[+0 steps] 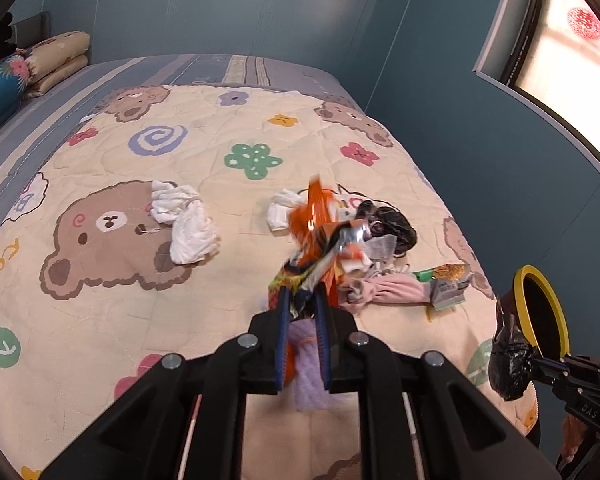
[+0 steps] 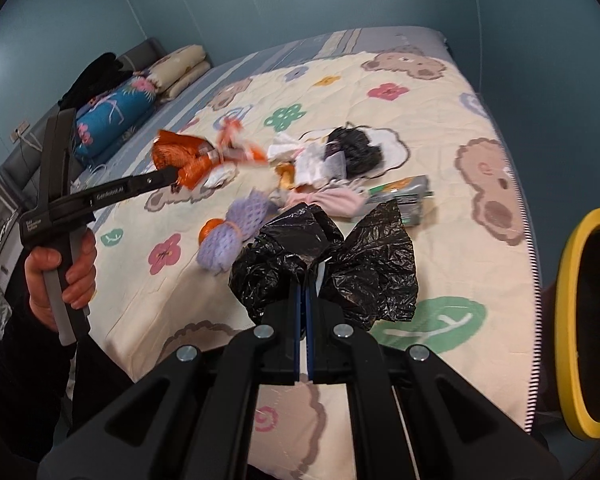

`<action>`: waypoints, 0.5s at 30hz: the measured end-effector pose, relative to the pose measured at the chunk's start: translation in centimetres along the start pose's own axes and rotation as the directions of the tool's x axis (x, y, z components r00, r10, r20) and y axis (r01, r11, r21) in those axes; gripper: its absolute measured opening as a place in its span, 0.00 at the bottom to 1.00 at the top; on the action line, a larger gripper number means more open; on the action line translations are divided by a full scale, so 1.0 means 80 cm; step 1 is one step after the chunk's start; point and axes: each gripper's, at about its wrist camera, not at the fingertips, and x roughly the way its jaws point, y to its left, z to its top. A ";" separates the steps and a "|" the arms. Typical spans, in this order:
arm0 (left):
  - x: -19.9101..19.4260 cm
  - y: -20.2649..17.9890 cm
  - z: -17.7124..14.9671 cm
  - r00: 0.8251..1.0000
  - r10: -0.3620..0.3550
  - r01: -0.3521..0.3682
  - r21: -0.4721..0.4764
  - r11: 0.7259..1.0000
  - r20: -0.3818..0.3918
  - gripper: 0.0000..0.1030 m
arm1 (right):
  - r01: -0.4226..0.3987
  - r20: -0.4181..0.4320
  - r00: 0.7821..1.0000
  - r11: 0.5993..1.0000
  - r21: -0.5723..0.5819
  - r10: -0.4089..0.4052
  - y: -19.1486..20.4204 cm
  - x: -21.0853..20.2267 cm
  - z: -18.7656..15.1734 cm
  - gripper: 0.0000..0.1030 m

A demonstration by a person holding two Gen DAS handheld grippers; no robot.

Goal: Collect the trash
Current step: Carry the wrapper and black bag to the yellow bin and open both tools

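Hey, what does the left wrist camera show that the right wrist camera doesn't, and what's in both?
Only the left wrist view shows the window and two crumpled white tissues on the bear print.

Only the right wrist view shows the person's hand gripping the left tongs' handle, plus an orange fruit beside the purple foam net.

Both show the quilt, the orange wrapper clamped in the left tongs, the black plastic bag pinched in the right tongs, the yellow-rimmed bin, and the trash pile.

The yellow-rimmed bin [image 2: 580, 320] is cut off at the right edge beside the bed [image 2: 440, 120] — its inside too dark to read. The orange wrapper [image 1: 316, 224] above the bed is motion-blurred, its print illegible.
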 end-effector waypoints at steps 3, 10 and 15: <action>0.003 -0.017 0.001 1.000 -0.014 0.014 0.019 1.000 -0.004 0.08 | 0.009 0.015 1.000 1.000 0.018 -0.009 -0.014 -0.009 0.001 0.02; 0.011 -0.043 0.003 1.000 -0.023 0.024 0.056 0.998 -0.021 0.04 | 0.023 0.039 0.999 0.999 0.043 -0.025 -0.036 -0.027 -0.003 0.02; 0.006 -0.063 0.009 0.999 -0.039 0.039 0.081 0.996 -0.010 0.01 | 0.028 0.061 0.998 0.998 0.063 -0.032 -0.048 -0.038 -0.004 0.02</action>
